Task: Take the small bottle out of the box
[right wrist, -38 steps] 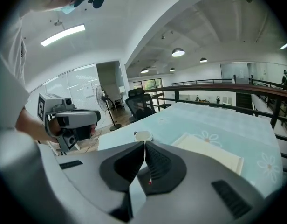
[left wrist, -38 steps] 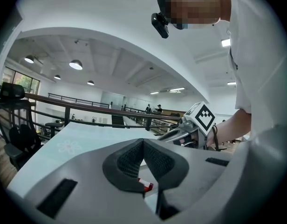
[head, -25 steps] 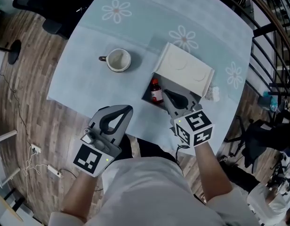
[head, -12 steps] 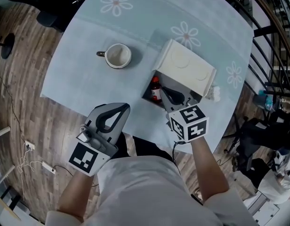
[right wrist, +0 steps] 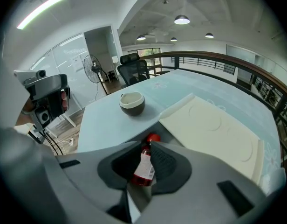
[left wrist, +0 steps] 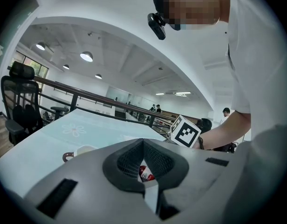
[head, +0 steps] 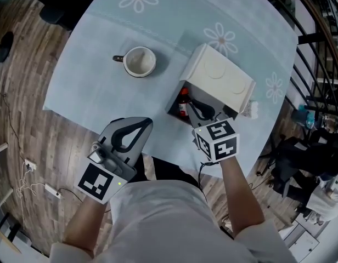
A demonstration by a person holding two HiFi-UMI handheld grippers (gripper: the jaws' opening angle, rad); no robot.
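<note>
The small red-capped bottle [head: 182, 103] stands inside the white box [head: 218, 81], which lies on its side with its open front toward me. My right gripper [head: 190, 104] is at that opening, just right of the bottle. In the right gripper view the bottle [right wrist: 144, 167] shows through the gap behind the jaws, whose tips [right wrist: 149, 143] are a slit apart and opening; the pads do not press on it. My left gripper [head: 148, 123] hangs shut and empty over the table's near edge. Through the left gripper's [left wrist: 143, 141] jaws I glimpse the bottle [left wrist: 144, 173].
A white mug [head: 139, 62] stands on the pale blue flowered tablecloth [head: 97, 86], left of the box. A crumpled white item [head: 251, 109] lies at the box's right corner. A railing [head: 309, 32] runs past the table's right side, and wood floor shows at the left.
My right gripper has crept a little closer to the box opening and the bottle. The left gripper has stayed about where it was.
</note>
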